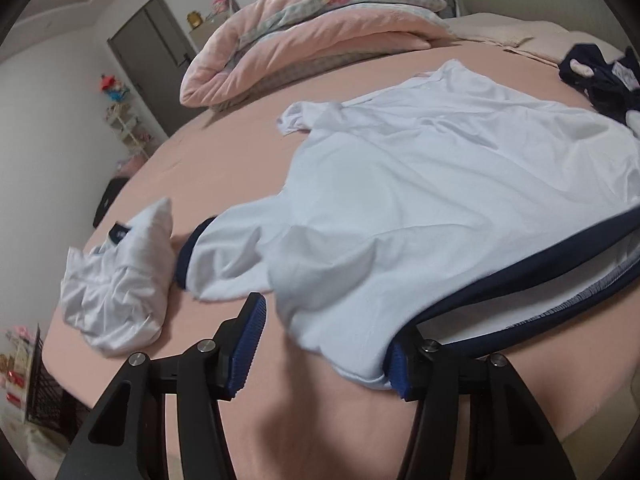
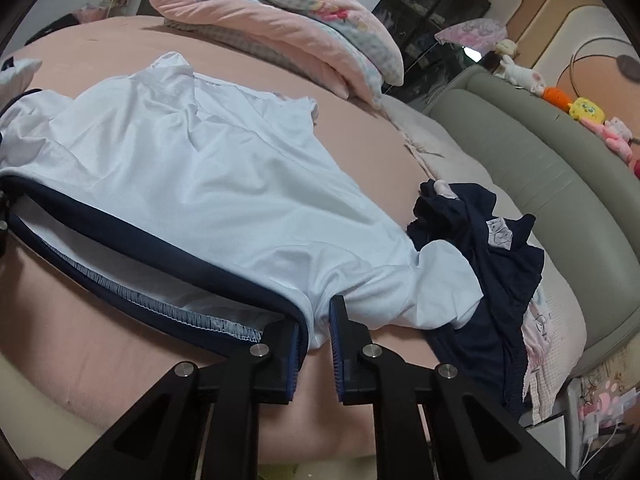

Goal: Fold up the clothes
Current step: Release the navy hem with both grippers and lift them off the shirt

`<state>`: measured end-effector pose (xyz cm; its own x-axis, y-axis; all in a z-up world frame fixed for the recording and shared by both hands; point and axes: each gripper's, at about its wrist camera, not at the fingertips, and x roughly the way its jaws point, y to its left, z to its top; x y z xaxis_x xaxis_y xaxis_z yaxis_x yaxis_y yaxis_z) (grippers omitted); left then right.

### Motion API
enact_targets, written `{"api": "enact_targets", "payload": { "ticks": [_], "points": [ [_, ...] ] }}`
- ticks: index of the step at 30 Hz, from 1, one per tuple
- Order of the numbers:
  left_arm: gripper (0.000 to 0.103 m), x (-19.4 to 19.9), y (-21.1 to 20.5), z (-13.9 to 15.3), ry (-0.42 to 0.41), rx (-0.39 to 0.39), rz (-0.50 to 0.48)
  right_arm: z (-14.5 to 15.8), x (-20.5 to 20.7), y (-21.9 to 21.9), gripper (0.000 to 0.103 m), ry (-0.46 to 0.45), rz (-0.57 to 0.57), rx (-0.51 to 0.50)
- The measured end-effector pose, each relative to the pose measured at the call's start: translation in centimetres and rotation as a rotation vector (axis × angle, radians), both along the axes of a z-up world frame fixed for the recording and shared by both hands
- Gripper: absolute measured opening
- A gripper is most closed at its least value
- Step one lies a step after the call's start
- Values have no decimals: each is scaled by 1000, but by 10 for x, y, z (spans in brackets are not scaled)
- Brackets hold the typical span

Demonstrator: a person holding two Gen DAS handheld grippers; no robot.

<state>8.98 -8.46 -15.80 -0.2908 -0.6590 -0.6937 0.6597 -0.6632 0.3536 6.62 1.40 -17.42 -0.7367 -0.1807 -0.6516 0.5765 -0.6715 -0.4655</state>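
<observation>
White shirt [image 2: 208, 184] hem pinched between right fingers [image 2: 296, 344], left fingers [image 1: 250, 344] half-open astride its corner

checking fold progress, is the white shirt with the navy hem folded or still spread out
Spread out. The white shirt lies open across the pink bed, sleeve out to the side, no fold made yet.

The pink bed [image 1: 224, 168] is bare left of the white shirt [image 1: 440, 184], but folded clothes [image 1: 120, 280] and a blanket [image 1: 320, 36] block there.
</observation>
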Motion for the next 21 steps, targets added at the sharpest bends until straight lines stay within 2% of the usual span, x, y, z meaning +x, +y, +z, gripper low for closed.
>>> {"api": "enact_targets", "payload": {
  "ticks": [5,8,15,19,21],
  "points": [
    [52,15,-4,7,27,49,34,5,1,8,10,-135,-21,-78],
    [52,19,2,10,32,21,21,7,6,12,10,-145,-23,-94],
    [52,35,17,1,-23,-13,-22,1,20,24,10,-177,-10,-75],
    [52,39,17,-1,-25,10,-18,-5,28,24,10,-160,8,-41],
    [52,42,16,2,9,30,-15,-2,28,24,10,-171,8,-53]
  ]
}}
